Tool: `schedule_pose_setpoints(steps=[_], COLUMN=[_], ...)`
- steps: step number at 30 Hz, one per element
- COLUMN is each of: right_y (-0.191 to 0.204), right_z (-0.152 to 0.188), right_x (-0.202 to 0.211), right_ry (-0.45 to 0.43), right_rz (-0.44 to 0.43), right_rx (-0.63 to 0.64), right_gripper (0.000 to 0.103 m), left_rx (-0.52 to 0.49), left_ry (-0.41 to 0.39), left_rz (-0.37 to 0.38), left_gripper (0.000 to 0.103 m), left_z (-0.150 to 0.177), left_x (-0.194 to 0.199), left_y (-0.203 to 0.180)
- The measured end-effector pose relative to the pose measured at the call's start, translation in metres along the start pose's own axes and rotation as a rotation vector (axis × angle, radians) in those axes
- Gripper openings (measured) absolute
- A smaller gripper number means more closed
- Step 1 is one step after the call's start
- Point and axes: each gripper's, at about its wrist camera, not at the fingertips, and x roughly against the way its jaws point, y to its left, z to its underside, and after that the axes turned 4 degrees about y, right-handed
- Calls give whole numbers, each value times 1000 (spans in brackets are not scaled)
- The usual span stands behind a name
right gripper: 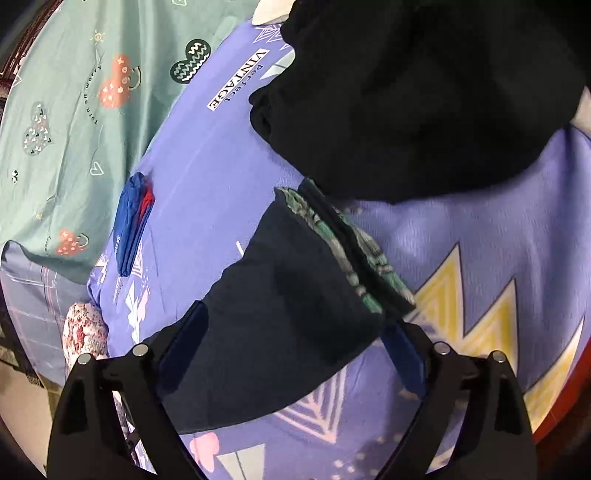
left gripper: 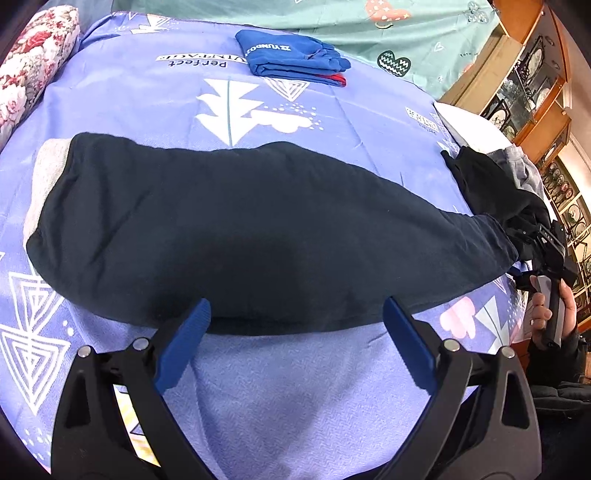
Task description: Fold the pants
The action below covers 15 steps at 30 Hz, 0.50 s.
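Dark navy pants [left gripper: 240, 229] lie stretched across the purple bedsheet [left gripper: 351, 122], long side left to right. My left gripper [left gripper: 295, 321] is open, its blue fingers [left gripper: 184, 339] at the near edge of the pants, holding nothing. In the right wrist view the pants' end [right gripper: 288, 288] with a patterned green-grey waistband [right gripper: 351, 254] lies between my right gripper's [right gripper: 295, 332] open jaws; the fingers [right gripper: 184, 339] rest over the cloth. The right gripper also shows in the left wrist view [left gripper: 546, 251], at the pants' right end.
A folded blue garment [left gripper: 291, 55] lies at the far side of the sheet. A pile of black clothes [right gripper: 424, 92] sits at the right. A floral pillow [left gripper: 33, 70] lies far left. A teal sheet [left gripper: 369, 26] lies beyond. Wooden shelves [left gripper: 535, 85] stand right.
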Motion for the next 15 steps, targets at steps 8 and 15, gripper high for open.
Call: schedule_pose_setpoints(steps=[8,15], right_y=[15,147], right_z=[17,71], right_x=[-12,-1], right_ry=[-48,-227], right_rz=[35,207], right_rx=[129,681], right_gripper=[19,18], left_rx=[3,29], left_ry=[-9,-41], left_rz=[3,-4], left_gripper=[96,96], left_z=[0,-2], left_x=[1,12], left_y=[1,10])
